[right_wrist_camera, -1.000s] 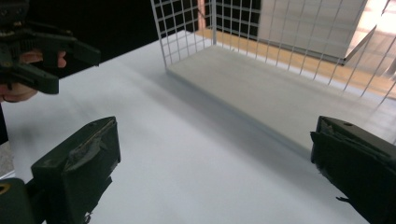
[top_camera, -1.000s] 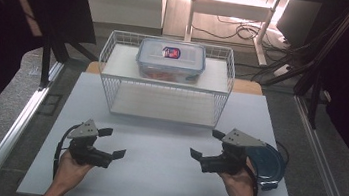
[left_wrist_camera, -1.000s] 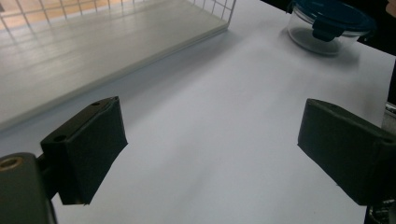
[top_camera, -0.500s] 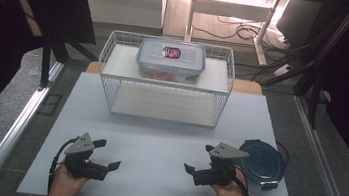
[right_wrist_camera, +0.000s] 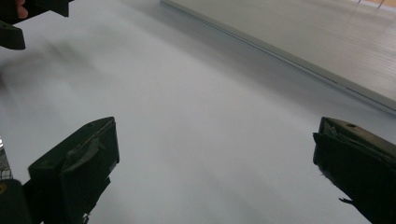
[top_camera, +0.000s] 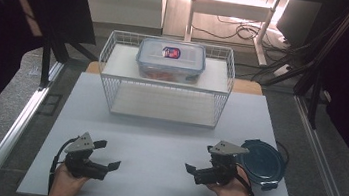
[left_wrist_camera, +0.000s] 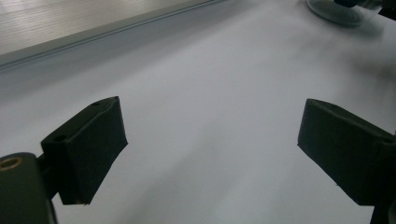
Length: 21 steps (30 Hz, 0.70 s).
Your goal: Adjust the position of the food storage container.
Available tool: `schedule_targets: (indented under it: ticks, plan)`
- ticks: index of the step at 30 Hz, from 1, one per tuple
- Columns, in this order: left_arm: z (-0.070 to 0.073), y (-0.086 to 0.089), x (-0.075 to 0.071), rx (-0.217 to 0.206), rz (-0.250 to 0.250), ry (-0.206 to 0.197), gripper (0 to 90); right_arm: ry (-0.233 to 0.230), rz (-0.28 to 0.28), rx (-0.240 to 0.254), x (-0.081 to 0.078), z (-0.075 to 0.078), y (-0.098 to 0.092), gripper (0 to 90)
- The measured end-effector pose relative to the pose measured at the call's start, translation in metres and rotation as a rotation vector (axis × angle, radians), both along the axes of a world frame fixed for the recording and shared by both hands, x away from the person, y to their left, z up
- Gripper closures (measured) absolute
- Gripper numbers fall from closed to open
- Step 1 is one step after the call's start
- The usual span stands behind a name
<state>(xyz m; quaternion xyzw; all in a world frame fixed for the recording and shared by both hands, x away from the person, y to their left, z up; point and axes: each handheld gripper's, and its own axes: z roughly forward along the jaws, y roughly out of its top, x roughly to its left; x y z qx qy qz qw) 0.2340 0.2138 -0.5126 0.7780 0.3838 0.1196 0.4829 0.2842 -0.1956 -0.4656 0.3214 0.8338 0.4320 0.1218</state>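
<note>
I have the left gripper low at about seven o'clock on the white table, jaws spread wide with nothing between them, only bare tabletop ahead in the left gripper view. My right gripper sits at about five o'clock, jaws likewise spread and empty, pointing toward nine o'clock. The dark blue round lid lies flat just beside it at its three o'clock. At twelve o'clock the wire basket carries a clear lidded container on top.
</note>
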Motion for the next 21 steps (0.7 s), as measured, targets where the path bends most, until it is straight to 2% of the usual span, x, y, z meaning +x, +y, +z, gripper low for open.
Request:
schedule_targets:
  ticks: [2,4,7,8,11,13,17,21]
  plan:
    - [0.000,0.001,0.000,-0.006,0.002,0.001,7.3,-0.013,-0.018,-0.025,0.000,0.007,-0.004,6.0]
    - [-0.001,0.000,0.001,-0.005,0.001,0.003,7.3,-0.039,-0.047,-0.040,0.000,0.014,-0.012,20.9]
    - [-0.002,-0.001,0.001,0.004,-0.001,0.010,7.5,-0.047,-0.094,-0.063,0.004,0.022,-0.028,40.2]
    - [-0.002,-0.001,0.001,0.011,0.000,0.013,7.7,-0.033,-0.100,-0.066,0.007,0.025,-0.038,46.1]
    - [-0.003,-0.001,0.002,0.019,0.004,0.018,8.6,0.014,-0.128,-0.034,0.014,0.026,-0.061,59.0]
    - [-0.003,0.000,0.002,0.015,0.007,0.020,8.6,0.018,-0.164,-0.034,0.019,0.026,-0.078,68.1]
    - [-0.003,0.000,0.003,0.011,0.008,0.021,10.3,0.009,-0.277,-0.020,0.025,0.031,-0.115,84.0]
    - [-0.004,-0.002,0.004,0.018,0.004,0.026,11.4,-0.010,-0.400,-0.038,0.025,0.035,-0.146,89.1]
